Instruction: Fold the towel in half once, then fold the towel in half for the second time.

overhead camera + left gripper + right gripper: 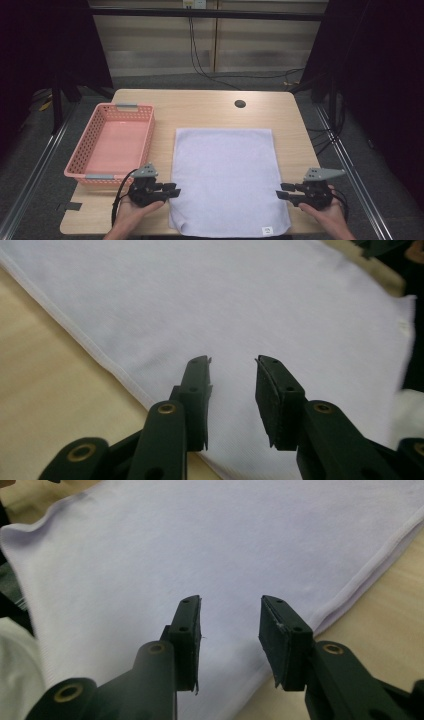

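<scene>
- Pink plastic basket (111, 142) with small holes in its walls sits at the far left of the light wooden table (210, 102). Nothing lies in it.
- Left gripper (175, 190) comes next, held in the person's left hand (131, 210). It lies level and points at the left edge of the cloth, near the front corner. Its 2 black jaws stand apart, and in the left gripper view the tips hang over the cloth edge with nothing pinched between them.
- Pale purple square towel (225, 175) lies flat in the middle of the table, just beside the basket. Its front edge reaches the table's near edge, and a small white tag (267, 230) shows at the front right corner.
- Right gripper (278, 195) sits in the right hand (327, 212) and points at the towel's right edge. Its jaws are apart too, with no cloth caught in them.
- My guess is that the job is to fold the towel, starting with a grab at both side edges.
- To do it well, slide 1 jaw of each gripper under the hem and keep the other on top, then squeeze.
- Grab both sides at the same spot along the edges, so the fold comes out straight.
- Lift both hands together, so the towel does not drag or bunch up.
</scene>
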`<state>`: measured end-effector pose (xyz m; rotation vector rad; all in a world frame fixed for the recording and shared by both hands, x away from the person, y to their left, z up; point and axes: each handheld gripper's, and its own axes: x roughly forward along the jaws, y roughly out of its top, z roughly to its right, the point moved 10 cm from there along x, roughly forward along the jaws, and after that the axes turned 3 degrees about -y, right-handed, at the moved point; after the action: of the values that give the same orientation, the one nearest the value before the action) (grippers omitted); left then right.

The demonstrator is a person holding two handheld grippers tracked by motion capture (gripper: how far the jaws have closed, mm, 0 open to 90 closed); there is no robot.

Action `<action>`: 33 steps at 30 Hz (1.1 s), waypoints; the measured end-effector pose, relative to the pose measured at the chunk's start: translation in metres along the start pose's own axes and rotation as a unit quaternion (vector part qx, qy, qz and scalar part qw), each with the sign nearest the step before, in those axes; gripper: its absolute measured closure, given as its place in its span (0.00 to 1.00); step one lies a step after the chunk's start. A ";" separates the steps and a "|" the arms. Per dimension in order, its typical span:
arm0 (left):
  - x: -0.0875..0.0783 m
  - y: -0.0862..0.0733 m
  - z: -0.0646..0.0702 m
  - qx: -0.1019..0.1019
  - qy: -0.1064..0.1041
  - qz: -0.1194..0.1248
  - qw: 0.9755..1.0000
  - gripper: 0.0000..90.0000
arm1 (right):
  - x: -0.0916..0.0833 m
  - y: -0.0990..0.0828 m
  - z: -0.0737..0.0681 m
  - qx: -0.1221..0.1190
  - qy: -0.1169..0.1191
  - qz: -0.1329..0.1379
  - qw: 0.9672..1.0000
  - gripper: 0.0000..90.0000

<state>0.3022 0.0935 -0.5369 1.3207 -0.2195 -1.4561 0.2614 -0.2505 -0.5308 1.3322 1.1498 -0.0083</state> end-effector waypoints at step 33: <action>0.023 -0.033 0.024 0.041 0.014 -0.089 0.995 0.95 | 0.029 -0.023 0.005 -0.054 -0.022 -0.090 0.994 0.89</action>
<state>0.2699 0.0760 -0.5657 1.4568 -0.1464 -1.5900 0.2649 -0.2444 -0.5677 1.1260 1.2129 -0.1050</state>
